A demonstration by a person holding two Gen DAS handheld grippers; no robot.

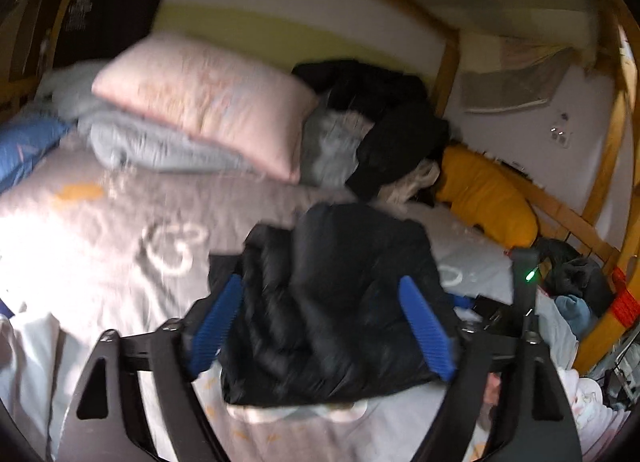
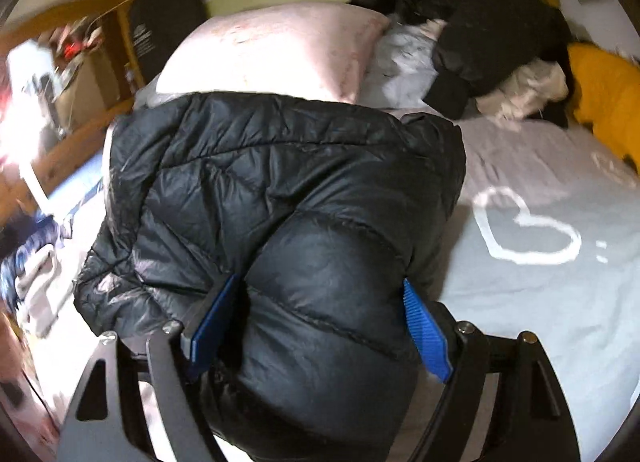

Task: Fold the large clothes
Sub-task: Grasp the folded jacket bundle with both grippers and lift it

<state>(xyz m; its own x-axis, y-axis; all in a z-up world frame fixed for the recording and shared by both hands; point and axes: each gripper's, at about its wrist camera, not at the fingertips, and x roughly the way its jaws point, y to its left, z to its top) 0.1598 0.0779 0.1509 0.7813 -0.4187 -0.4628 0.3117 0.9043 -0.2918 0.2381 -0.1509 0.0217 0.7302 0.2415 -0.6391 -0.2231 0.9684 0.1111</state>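
**Black puffer jacket bundled on the bed**

Folded black puffer jacket [image 1: 336, 310] lying on the grey heart-print bedsheet [image 1: 120, 229], below the pink pillow [image 1: 208, 101]. Left gripper [image 1: 324, 326] spread wide above the jacket, pads clear of it. Right gripper [image 2: 320, 326] pinching a thick padded roll of the jacket between blue pads [image 2: 424, 334].
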